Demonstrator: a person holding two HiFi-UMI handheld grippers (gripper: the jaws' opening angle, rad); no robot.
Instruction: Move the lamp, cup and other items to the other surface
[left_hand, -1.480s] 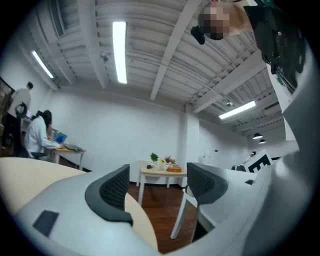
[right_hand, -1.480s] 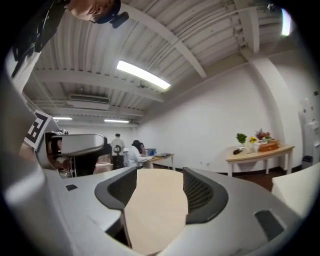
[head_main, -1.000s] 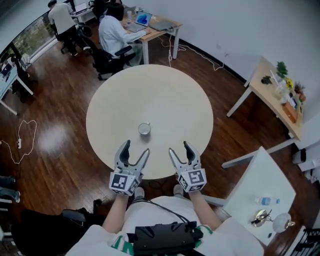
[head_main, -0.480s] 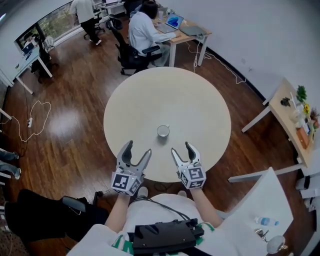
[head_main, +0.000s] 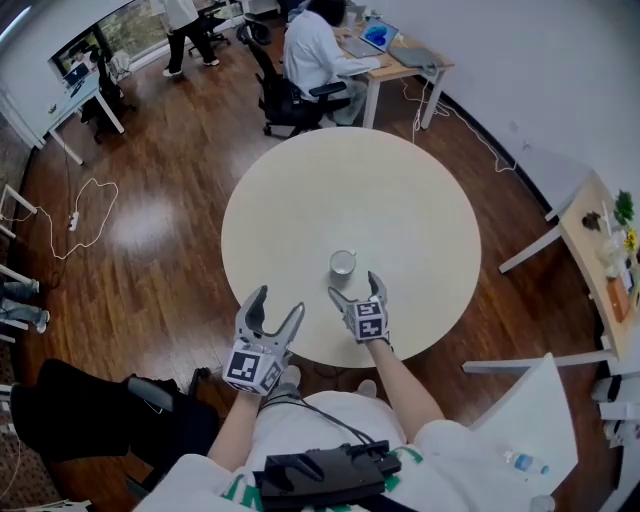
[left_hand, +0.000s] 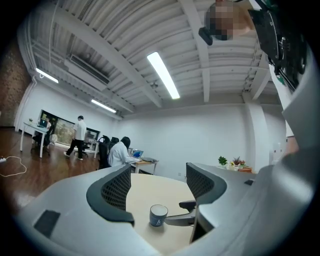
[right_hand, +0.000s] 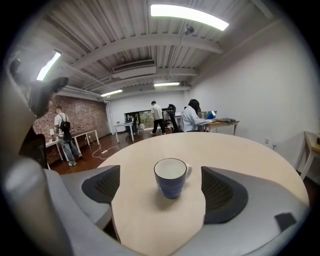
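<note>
A dark blue cup (head_main: 342, 263) with a white inside stands upright on the round beige table (head_main: 350, 180), near its front edge. My right gripper (head_main: 355, 288) is low over the table just short of the cup (right_hand: 171, 177). Its jaws have just been opening and stand wide, and the cup sits centred ahead of the fingertips, untouched. My left gripper (head_main: 276, 303) hangs open and empty at the table's front edge, to the left. In the left gripper view, the cup (left_hand: 158, 215) shows past that gripper's open jaws, beside one right finger (left_hand: 177, 219). No lamp is in view.
A white table (head_main: 525, 420) with a water bottle (head_main: 525, 463) stands at the lower right. A wooden desk (head_main: 590, 235) with plants is at the far right. People sit and stand at desks (head_main: 400, 55) beyond the round table. A cable (head_main: 80, 205) lies on the wood floor.
My right gripper has moved forward and down to the cup and its jaws stand wider. My left gripper has shifted a little forward. The head view has swung left.
</note>
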